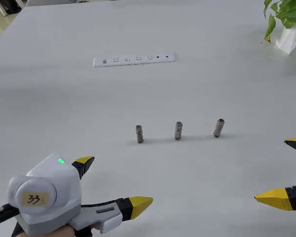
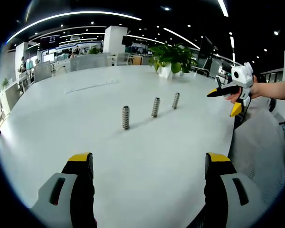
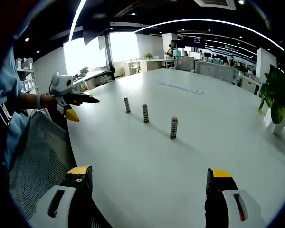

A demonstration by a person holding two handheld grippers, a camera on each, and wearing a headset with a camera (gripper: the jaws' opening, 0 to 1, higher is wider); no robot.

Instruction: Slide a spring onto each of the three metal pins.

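My left gripper (image 1: 113, 183), white-bodied with black fingers tipped in yellow, hovers low over the near left of the pale grey worktop (image 1: 64, 98). Its fingers are spread wide and hold nothing. My right gripper (image 1: 275, 170) reaches in from the right edge, its yellow-tipped fingers likewise parted and empty. Beyond and between them, three small coiled grey metal springs stand in a row on the worktop, well apart from both grippers: the left spring (image 1: 139, 134), the middle spring (image 1: 178, 130) and the right spring (image 1: 218, 128), which leans slightly. I cannot tell whether a pin sits inside each coil. Farther back lies a long white power strip (image 1: 134, 59), and a green leafy plant in a white pot (image 1: 288, 37) stands at the far right corner.
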